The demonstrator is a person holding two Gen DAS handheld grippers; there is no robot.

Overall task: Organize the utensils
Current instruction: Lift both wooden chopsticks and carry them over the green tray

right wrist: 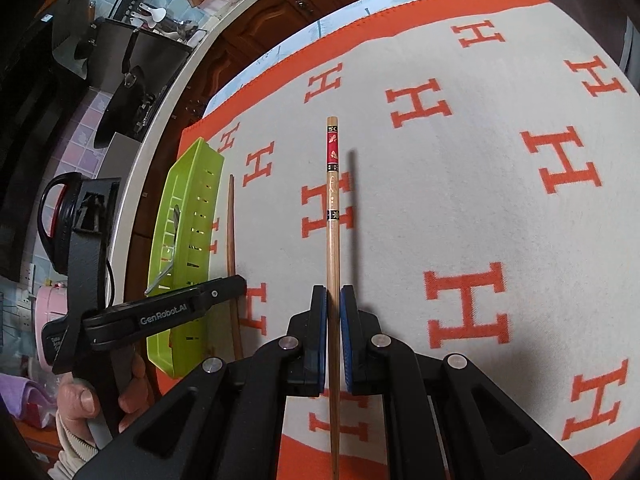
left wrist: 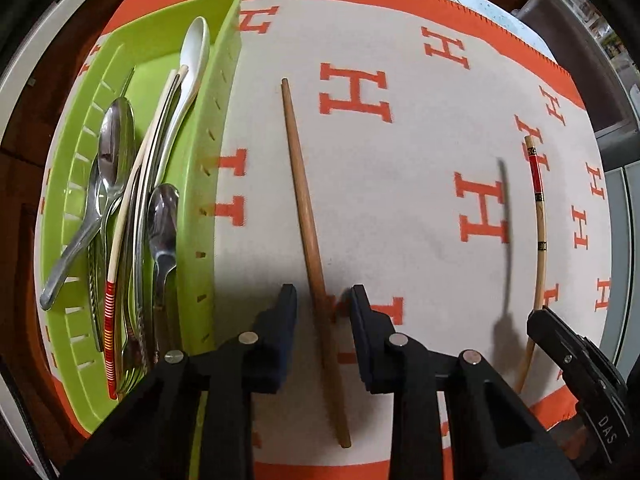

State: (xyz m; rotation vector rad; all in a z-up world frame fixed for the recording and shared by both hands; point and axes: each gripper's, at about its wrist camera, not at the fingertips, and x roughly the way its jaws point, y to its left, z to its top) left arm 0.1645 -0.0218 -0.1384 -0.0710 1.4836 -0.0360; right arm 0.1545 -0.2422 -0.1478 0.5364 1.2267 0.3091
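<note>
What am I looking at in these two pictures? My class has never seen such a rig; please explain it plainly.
There is no robot: a person holds a two-fingered tool in each hand, with a camera on each looking along its fingers. The left camera shows the left gripper straddling a plain brown chopstick on the orange-patterned cloth, fingers not yet pressing it. Beside it, a green tray holds spoons and other cutlery. The right camera shows the right gripper shut on a decorated chopstick; the person's hand appears at its left edge.
</note>
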